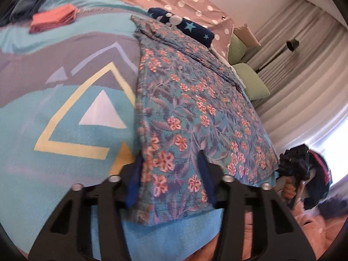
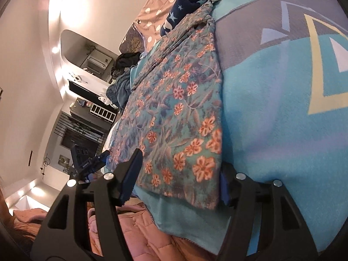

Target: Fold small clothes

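Note:
A blue floral garment [image 1: 191, 108] with orange-pink flowers lies flat on the turquoise bedspread [image 1: 65, 113], stretching away from me. My left gripper [image 1: 170, 174] straddles the garment's near left corner. One blue pad sits at the cloth's edge and the other rests on top of the fabric, with a wide flat span between them. My right gripper [image 2: 178, 182] stands open around the other near corner of the floral garment [image 2: 178, 100], with its right pad tucked under the edge. Each gripper shows in the other's view, the right gripper [image 1: 293, 169] in a hand and the left gripper [image 2: 93, 165] beside the bed.
A folded pink stack [image 1: 53, 20] sits far left on the bed. A navy star-print cloth [image 1: 187, 26] lies beyond the garment, with green pillows [image 1: 250, 80] and curtains [image 1: 304, 65] to the right. Dark clothes [image 2: 124, 65] are piled at the bed's edge. A pink quilt [image 2: 141, 228] lies below.

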Demonstrator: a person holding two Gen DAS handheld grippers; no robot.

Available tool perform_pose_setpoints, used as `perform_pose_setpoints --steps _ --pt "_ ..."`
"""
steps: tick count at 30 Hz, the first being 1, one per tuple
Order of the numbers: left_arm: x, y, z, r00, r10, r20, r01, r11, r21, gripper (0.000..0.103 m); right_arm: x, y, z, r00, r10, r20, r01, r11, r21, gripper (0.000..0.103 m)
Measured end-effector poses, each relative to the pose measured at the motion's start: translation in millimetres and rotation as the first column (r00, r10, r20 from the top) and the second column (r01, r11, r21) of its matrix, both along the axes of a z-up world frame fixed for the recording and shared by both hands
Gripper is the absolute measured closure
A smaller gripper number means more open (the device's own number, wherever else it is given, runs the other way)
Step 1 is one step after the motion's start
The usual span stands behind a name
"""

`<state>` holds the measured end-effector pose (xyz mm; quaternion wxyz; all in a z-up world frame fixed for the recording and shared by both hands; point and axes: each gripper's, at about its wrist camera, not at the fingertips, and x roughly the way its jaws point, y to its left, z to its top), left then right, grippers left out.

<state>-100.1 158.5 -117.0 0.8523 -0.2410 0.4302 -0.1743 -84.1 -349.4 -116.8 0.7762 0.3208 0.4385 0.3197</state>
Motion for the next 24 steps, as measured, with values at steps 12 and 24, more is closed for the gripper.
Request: perform_pose_setpoints --steps 12,24 --pt "21.6 -0.1 -9.6 0.999 -0.011 -0.033 0.008 0.996 -0.087 0.101 34.6 2.4 -12.5 0.99 -0.063 -0.128 0.069 0.997 0.046 0.101" --pt "-4.2 7.3 66.2 0.976 0.054 0.21 -0.011 0.98 -0.199 0.101 2.1 -26.9 71.8 0.985 -0.133 0.113 0.102 0.965 0.243 0.102"
